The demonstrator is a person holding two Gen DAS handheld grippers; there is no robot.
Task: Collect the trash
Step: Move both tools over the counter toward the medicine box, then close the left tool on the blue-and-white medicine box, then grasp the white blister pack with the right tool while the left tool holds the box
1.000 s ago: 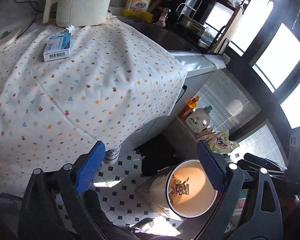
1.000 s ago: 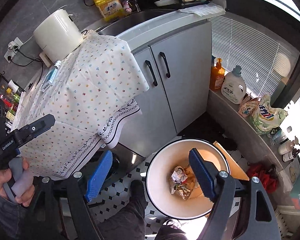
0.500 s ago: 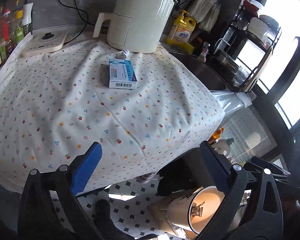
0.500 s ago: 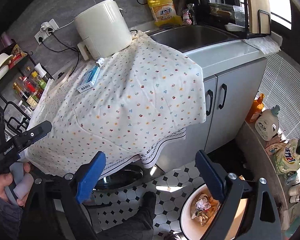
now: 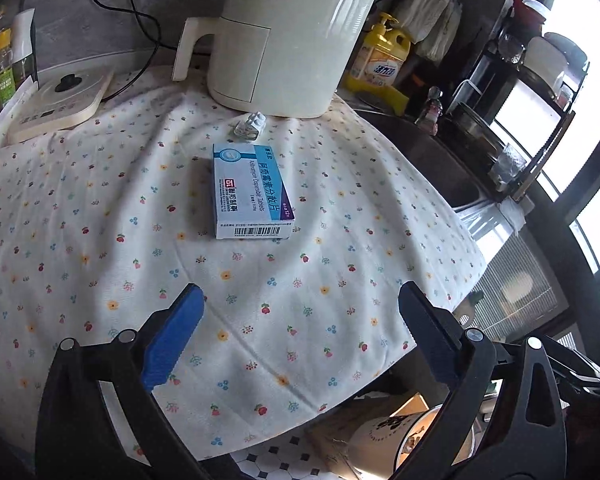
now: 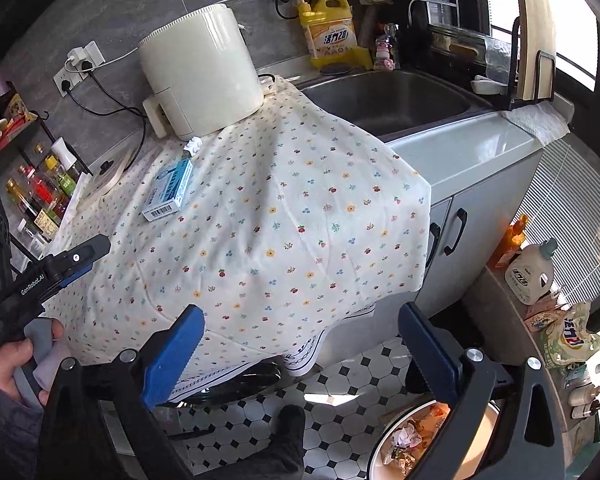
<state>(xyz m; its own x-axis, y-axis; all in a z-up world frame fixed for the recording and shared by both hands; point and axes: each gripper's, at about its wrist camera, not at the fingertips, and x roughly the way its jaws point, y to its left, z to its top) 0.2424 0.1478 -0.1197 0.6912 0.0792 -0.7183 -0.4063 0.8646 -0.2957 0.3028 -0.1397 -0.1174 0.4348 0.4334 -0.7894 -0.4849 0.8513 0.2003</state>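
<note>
A blue and white tablet box lies flat on the flowered cloth. A small crumpled white wrapper sits just behind it. My left gripper hovers over the cloth short of the box, open wide, with nothing between its fingers. My right gripper hangs off the counter's front edge with its jaws opening and nothing between them. From there the box and wrapper lie far to the upper left. The round white bin, with crumpled trash inside, stands on the floor at the lower right.
A cream air fryer stands behind the wrapper, with a flat cream appliance to its left. To the right are a yellow detergent bottle and the sink. Sauce bottles crowd the left rack. A hand holds the left gripper's handle.
Both views swung up from the bin on the floor to the cloth-covered counter. The box now lies ahead of the left gripper. The right jaws spread wider.
</note>
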